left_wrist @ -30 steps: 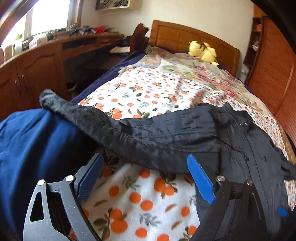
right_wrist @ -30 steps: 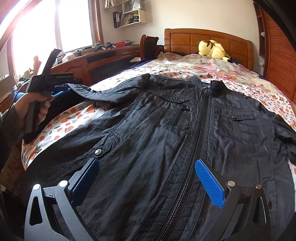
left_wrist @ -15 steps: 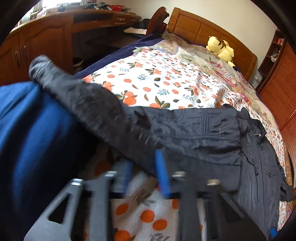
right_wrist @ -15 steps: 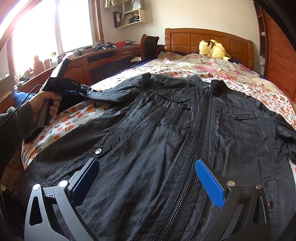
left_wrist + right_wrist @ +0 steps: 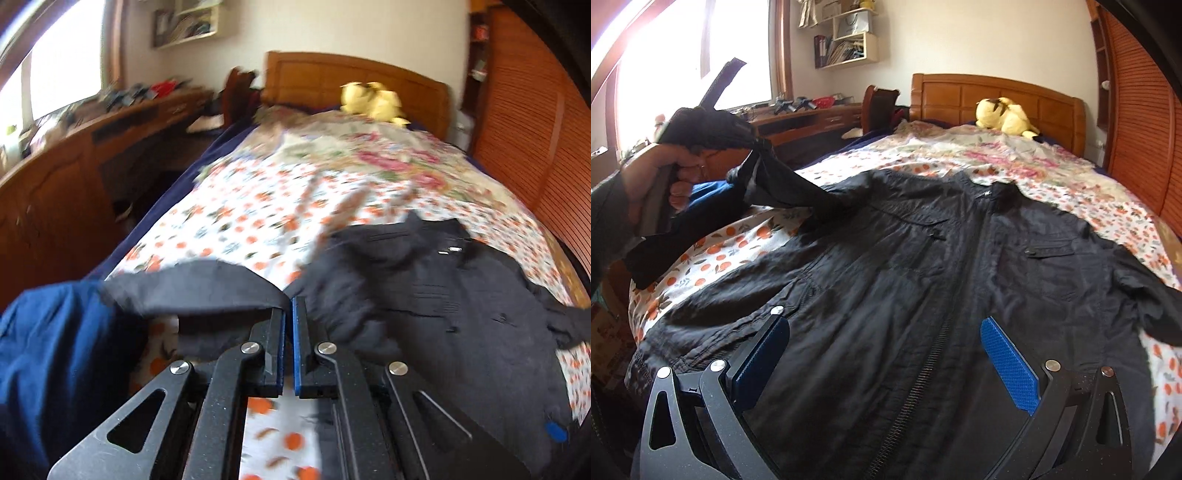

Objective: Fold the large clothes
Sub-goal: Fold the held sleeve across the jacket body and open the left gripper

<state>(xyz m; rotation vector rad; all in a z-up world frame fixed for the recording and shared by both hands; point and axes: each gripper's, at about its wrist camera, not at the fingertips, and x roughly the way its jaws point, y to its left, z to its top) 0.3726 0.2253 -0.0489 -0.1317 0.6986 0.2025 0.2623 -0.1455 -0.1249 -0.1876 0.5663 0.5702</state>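
A black zip jacket [image 5: 923, 280] lies front up on the bed, collar toward the headboard; it also shows in the left wrist view [image 5: 443, 295]. My left gripper [image 5: 289, 306] is shut on the jacket's left sleeve [image 5: 199, 291] and holds it lifted above the bed. In the right wrist view the hand-held left gripper [image 5: 753, 155] has the sleeve [image 5: 798, 192] raised at the left. My right gripper [image 5: 882, 354] is open and empty, low over the jacket's hem near the zip.
The bed [image 5: 1071, 192] has an orange-print sheet and a wooden headboard [image 5: 997, 99] with a yellow plush toy [image 5: 1004, 114]. A blue garment [image 5: 55, 362] lies at the bed's left edge. A wooden desk [image 5: 74, 155] runs along the left; a slatted wardrobe [image 5: 1137, 122] stands at the right.
My left gripper went from open to shut on the sleeve and lifted it off the bed. The right gripper has hardly moved.
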